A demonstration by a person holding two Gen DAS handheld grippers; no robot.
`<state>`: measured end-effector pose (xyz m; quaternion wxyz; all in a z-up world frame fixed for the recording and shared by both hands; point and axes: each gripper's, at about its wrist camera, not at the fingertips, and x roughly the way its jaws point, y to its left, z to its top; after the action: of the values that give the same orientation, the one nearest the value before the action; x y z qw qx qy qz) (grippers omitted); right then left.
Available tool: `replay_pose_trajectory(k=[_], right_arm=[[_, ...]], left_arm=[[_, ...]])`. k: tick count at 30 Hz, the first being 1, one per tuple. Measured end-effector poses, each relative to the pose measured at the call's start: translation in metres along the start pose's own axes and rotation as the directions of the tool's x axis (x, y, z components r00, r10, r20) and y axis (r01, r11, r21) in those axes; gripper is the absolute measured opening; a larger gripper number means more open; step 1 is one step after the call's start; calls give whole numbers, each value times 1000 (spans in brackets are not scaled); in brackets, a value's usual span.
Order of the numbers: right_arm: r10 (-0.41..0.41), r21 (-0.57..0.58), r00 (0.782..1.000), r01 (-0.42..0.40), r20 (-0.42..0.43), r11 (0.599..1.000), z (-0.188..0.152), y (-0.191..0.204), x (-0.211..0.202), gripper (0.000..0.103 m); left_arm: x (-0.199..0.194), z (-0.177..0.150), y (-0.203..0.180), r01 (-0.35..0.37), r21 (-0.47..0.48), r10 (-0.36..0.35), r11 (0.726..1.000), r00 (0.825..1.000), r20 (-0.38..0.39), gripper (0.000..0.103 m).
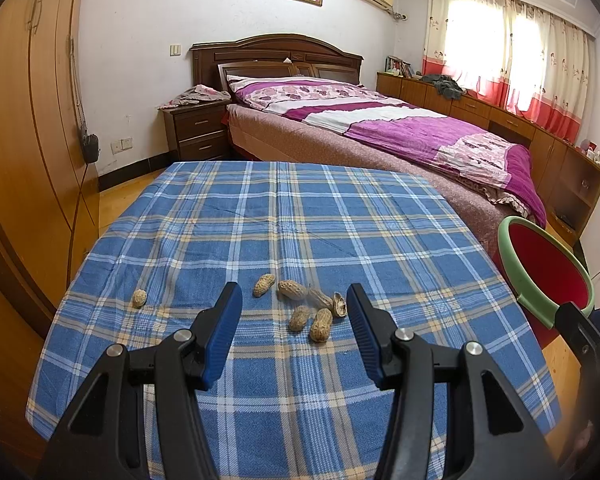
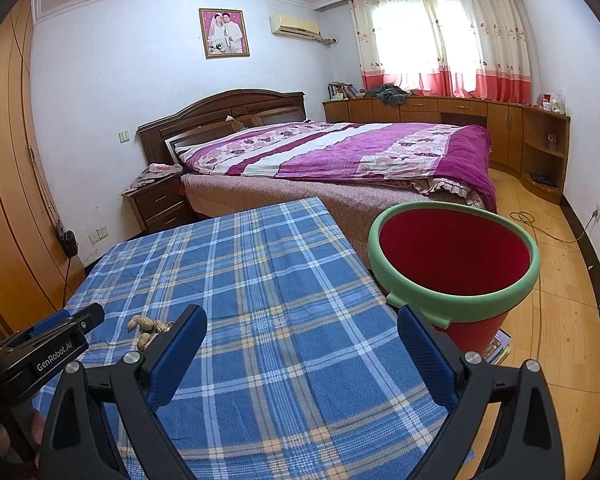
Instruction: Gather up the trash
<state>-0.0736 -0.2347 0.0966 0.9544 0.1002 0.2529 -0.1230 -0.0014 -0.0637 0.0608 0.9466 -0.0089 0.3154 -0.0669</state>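
Several peanut shells lie on the blue plaid tablecloth; one shell lies apart to the left. My left gripper is open and empty, its fingers just short of the cluster. A red bin with a green rim stands off the table's right edge; it also shows in the left wrist view. My right gripper is open and empty over the table's right side, its right finger close to the bin. The shells show at left in the right wrist view, beside the left gripper's body.
A bed with a purple quilt stands behind the table. A wooden wardrobe is at left, a nightstand by the bed, low cabinets under the window. A cable lies on the wood floor at right.
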Motion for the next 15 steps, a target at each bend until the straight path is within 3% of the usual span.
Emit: replay_pose_trajectory(k=[15], right_arm=[[1,7,1000,-1,11,1000,1,4,-1,98]], left_arm=[[-1,0,0,-2,0,2,1000,1000,2,55]])
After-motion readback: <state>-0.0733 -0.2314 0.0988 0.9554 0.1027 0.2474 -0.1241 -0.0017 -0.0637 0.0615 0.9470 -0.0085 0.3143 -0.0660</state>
